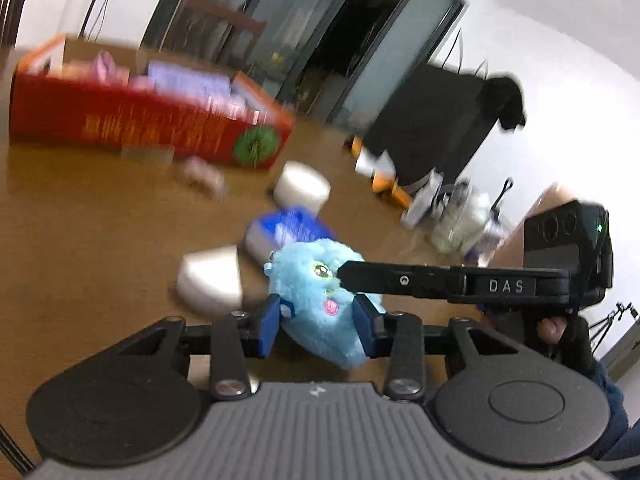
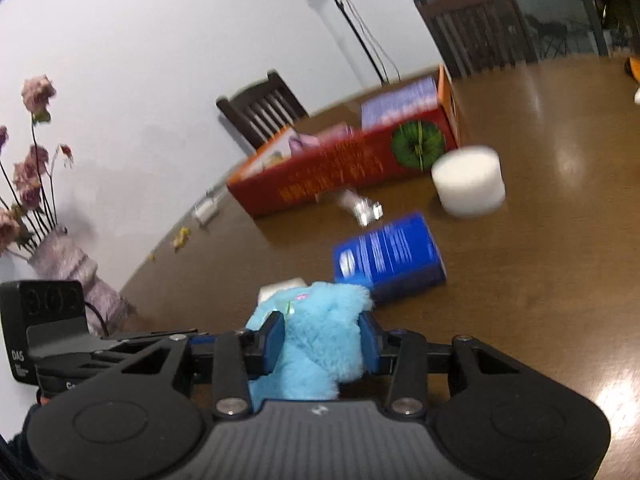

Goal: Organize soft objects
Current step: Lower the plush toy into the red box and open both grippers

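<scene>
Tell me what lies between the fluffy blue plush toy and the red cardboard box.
In the right wrist view, a blue tissue pack and a small crumpled wrapper lie on the table between the fluffy blue plush toy and the red cardboard box.

one blue plush toy, two white foam cylinders, one blue packet at centre frame, one red box at upper left, one vase of dried flowers at far left, two dark chairs.
</scene>
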